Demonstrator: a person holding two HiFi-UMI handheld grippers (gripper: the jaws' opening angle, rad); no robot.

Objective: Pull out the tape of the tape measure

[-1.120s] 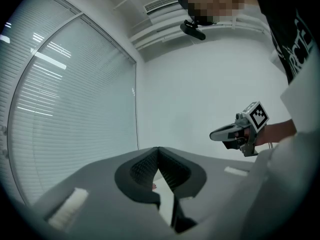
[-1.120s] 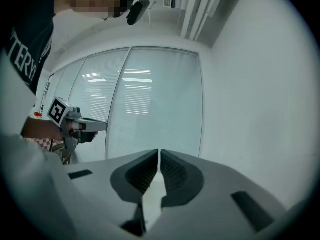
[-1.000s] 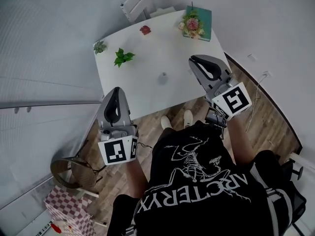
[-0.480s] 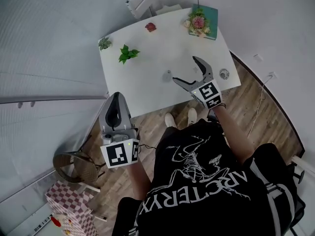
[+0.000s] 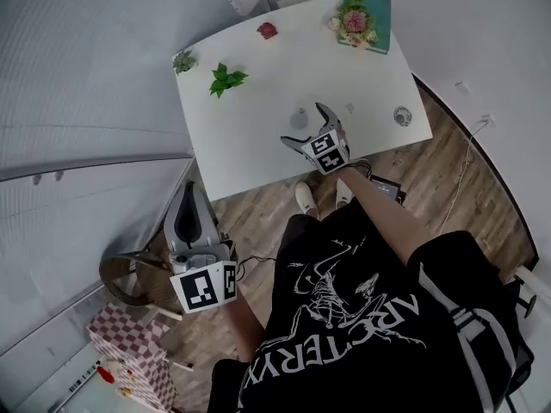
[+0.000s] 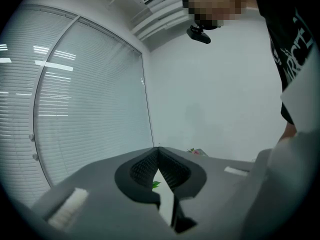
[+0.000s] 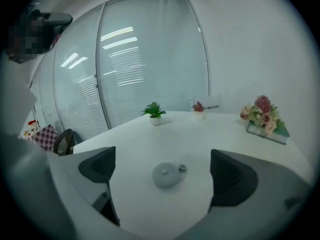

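Observation:
The tape measure [image 5: 299, 119] is a small round grey case lying on the white table [image 5: 250, 153], near its front edge. My right gripper [image 5: 306, 127] hovers low over the table just in front of it, its jaws opening wide. In the right gripper view the tape measure [image 7: 167, 175] sits ahead between the two spread fingers [image 7: 100, 165], untouched; the right gripper [image 7: 162, 156] holds nothing. My left gripper [image 5: 190, 198] hangs off the table at the lower left, above the wooden floor, jaws shut and empty. The left gripper [image 6: 159, 152] points toward the table's edge.
On the table stand a green plant [image 5: 225, 79], a small succulent [image 5: 182, 60], a red potted flower [image 5: 268, 30] and a bouquet on a teal book [image 5: 362, 20]. A small round object [image 5: 401, 115] lies at the right. A wicker chair [image 5: 129, 272] stands on the floor, left.
My right gripper has come down and forward to the table, close to the tape measure, and its jaws have spread apart. The left gripper has dropped lower and farther from the table.

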